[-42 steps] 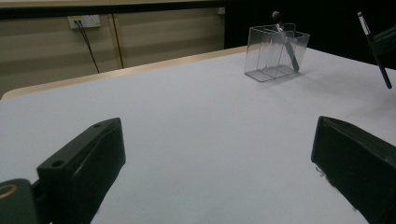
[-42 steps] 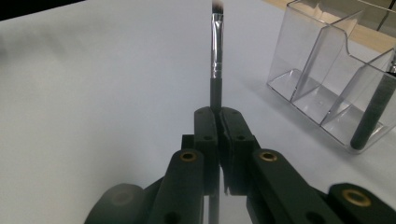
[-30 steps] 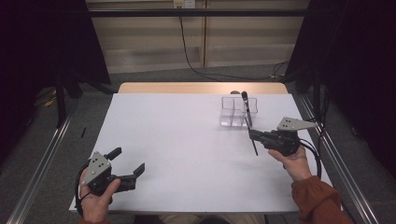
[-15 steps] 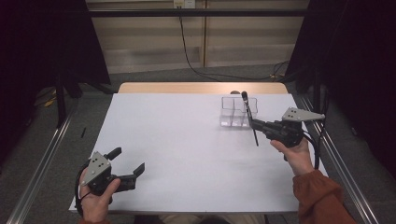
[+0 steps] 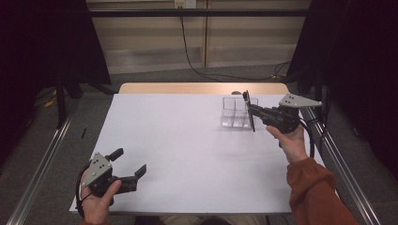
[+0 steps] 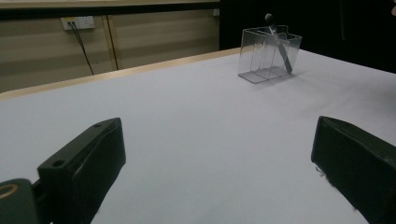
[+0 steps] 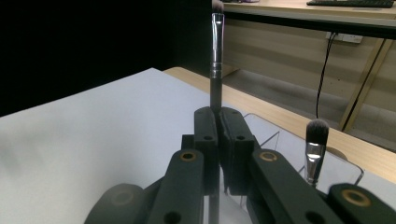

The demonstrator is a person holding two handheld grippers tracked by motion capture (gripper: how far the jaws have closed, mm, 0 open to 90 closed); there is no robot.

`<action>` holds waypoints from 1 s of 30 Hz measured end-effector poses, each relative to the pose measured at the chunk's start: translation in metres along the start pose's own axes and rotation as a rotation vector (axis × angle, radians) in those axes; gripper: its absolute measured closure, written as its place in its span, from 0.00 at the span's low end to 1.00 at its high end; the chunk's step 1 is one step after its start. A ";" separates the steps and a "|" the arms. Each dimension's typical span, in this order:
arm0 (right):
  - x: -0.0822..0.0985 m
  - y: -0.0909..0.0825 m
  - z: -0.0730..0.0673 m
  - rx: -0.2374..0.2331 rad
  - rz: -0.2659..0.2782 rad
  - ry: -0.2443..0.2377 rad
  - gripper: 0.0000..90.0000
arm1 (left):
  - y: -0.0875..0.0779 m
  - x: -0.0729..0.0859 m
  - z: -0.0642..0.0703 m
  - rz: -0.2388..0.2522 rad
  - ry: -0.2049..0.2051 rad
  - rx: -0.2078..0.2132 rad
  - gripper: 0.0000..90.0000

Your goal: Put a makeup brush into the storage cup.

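A slim makeup brush (image 7: pixel 216 60) stands upright between the closed jaws of the right gripper (image 5: pixel 253 112), its dark handle pinched at mid-length and its bristle tip pointing up in the right gripper view. In the high view the brush hangs just at the near right edge of a clear plastic organizer (image 5: pixel 233 111), which sits on the far right part of the white table (image 5: pixel 187 140). Whether the lower end of the brush touches the organizer cannot be told. A second brush (image 7: pixel 315 147) with a fuller head stands inside one compartment of the organizer, leaning against a wall in the left gripper view. The right hand (image 5: pixel 291 140), in an orange-brown sleeve (image 5: pixel 314 192), holds its gripper above the table beside the organizer. At the near left corner of the table, well apart from all this, the left hand (image 5: pixel 96 201) holds the left gripper (image 5: pixel 127 163) with its jaws spread wide and nothing between them, pointed across the bare white surface toward the organizer. A black cable (image 5: pixel 187 51) runs down the wall behind the table.
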State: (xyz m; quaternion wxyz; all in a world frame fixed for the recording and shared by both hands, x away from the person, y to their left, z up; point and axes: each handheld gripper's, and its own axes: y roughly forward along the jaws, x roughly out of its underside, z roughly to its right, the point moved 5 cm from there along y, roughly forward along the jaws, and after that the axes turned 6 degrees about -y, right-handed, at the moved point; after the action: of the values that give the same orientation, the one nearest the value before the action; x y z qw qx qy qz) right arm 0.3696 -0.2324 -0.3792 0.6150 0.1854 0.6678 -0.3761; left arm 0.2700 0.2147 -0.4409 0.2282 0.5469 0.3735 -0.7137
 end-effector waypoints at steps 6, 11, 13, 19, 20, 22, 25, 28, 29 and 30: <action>-0.009 0.008 0.005 0.008 0.002 -0.001 0.96 | 0.000 0.000 -0.001 -0.001 0.001 0.002 0.04; -0.016 0.014 0.011 0.022 0.004 -0.004 0.96 | 0.001 0.000 0.000 -0.001 0.000 0.005 0.04; -0.018 0.016 0.013 0.031 0.000 -0.007 0.96 | 0.001 0.000 0.000 -0.002 -0.001 0.007 0.04; -0.023 0.023 0.022 0.052 0.000 -0.001 0.96 | 0.000 0.000 -0.004 0.002 -0.005 -0.001 0.03; -0.024 0.023 0.024 0.056 0.000 -0.003 0.96 | 0.000 0.000 -0.004 0.003 -0.007 -0.003 0.03; -0.024 0.025 0.027 0.062 -0.001 -0.002 0.96 | 0.000 0.000 -0.004 0.004 -0.005 -0.002 0.04; -0.023 0.027 0.033 0.073 -0.002 0.002 0.96 | -0.001 -0.001 -0.004 0.011 0.001 0.001 0.03; -0.022 0.030 0.041 0.095 -0.010 0.013 0.96 | 0.000 -0.001 -0.004 0.012 -0.003 0.007 0.03; -0.021 0.031 0.044 0.103 -0.015 0.017 0.96 | 0.000 -0.001 -0.004 0.011 -0.002 0.005 0.03; -0.021 0.032 0.046 0.111 -0.018 0.019 0.96 | 0.000 -0.001 -0.004 0.010 -0.002 0.004 0.03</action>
State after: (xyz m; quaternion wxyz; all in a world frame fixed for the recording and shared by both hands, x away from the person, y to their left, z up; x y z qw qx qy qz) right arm 0.4272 -0.2412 -0.3659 0.5942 0.2169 0.6532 -0.4163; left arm 0.2724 0.2180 -0.4406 0.2311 0.5484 0.3688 -0.7140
